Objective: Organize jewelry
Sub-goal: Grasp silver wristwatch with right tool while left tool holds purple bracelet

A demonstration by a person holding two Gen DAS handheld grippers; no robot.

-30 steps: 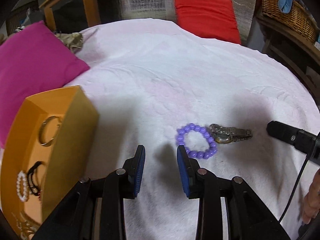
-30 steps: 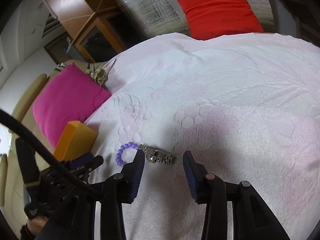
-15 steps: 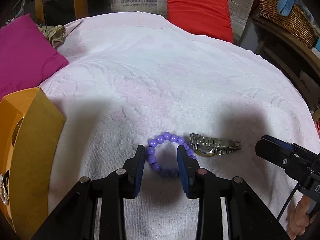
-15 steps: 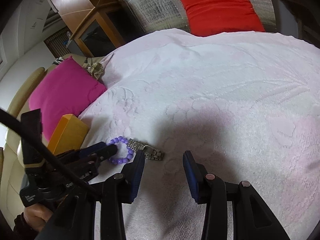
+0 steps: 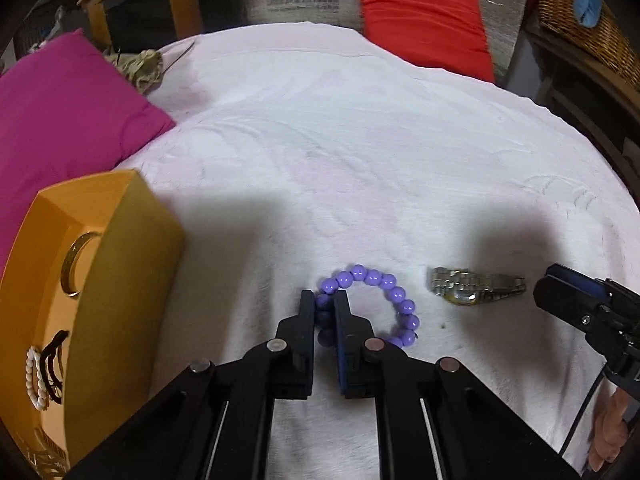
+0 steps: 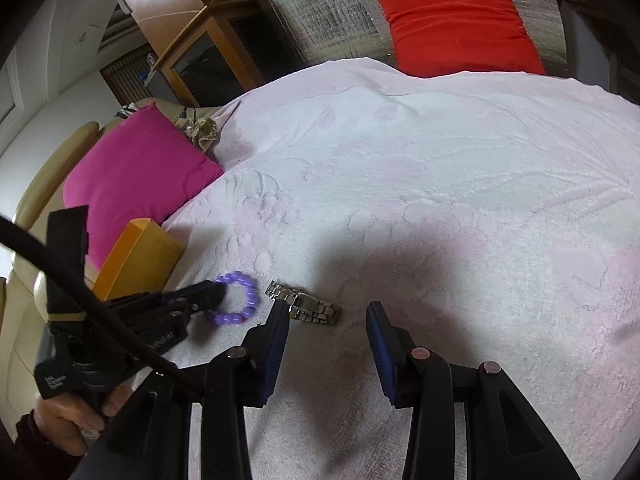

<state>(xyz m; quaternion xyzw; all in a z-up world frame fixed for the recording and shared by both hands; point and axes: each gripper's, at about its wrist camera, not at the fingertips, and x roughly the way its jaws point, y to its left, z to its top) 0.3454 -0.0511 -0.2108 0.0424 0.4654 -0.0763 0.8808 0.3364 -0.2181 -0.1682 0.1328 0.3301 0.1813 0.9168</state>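
A purple bead bracelet (image 5: 394,296) lies on the white bedspread. My left gripper (image 5: 323,299) is shut on the bracelet's left side; in the right wrist view the bracelet (image 6: 248,294) sits at the left gripper's tips (image 6: 216,292). A silver metal watch (image 5: 474,291) lies just right of the bracelet, apart from it. My right gripper (image 6: 328,312) is open and empty, with the watch (image 6: 306,309) at its left finger. An orange box (image 5: 120,280) at left holds a gold bangle (image 5: 74,264) and a white bead bracelet (image 5: 34,376).
A magenta pillow (image 5: 60,112) lies at back left and a red pillow (image 5: 424,20) at the back. A wicker basket (image 5: 580,20) stands at far right. The bedspread (image 5: 340,140) slopes away on all sides.
My left gripper has moved onto the purple bracelet and closed on its left side. The bracelet and watch, touching before, now lie apart. The right gripper stayed open near the watch.
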